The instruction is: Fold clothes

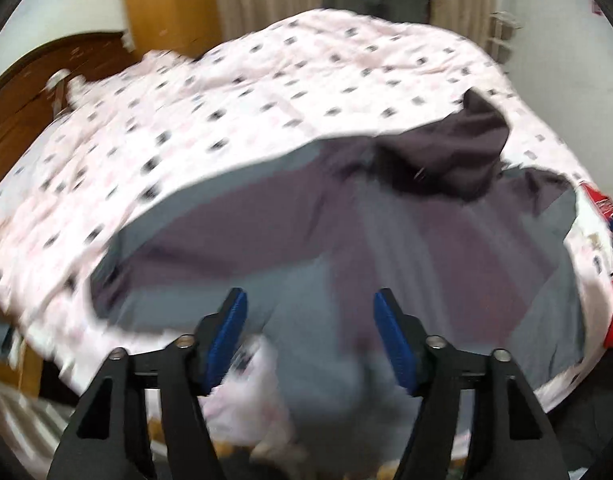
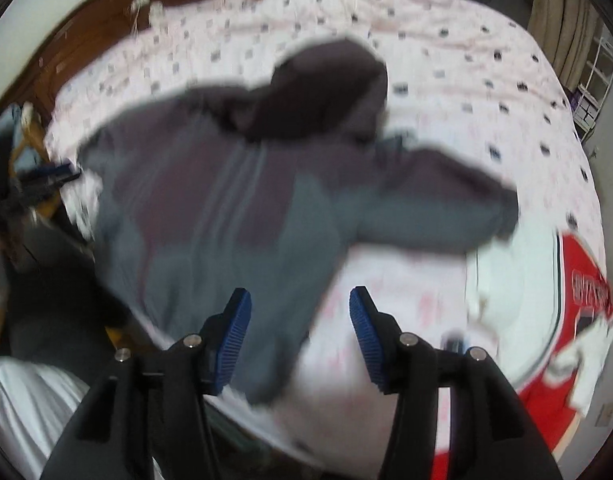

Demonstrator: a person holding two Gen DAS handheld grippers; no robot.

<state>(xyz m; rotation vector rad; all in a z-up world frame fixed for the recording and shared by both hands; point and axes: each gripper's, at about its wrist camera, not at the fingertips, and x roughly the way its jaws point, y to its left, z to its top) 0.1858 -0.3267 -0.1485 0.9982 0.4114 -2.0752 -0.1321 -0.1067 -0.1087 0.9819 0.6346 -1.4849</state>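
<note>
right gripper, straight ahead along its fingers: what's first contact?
Probably the grey hoodie spread on the bed; the open right gripper points down at its lower part. Blur leaves depth unclear.

Both fisheye views are evenly and softly lit, without hard shadows or glare, and a dark round vignette cuts off the corners. Motion blur smears nearly everything: the squares on the pink bedspread [image 1: 234, 92] stretch into streaks, and the grey hoodie [image 2: 234, 200] has soft, doubled edges. Only the blue pads [image 1: 394, 340] low in each frame stay fairly sharp, while straight lines bow near the rim.
</note>
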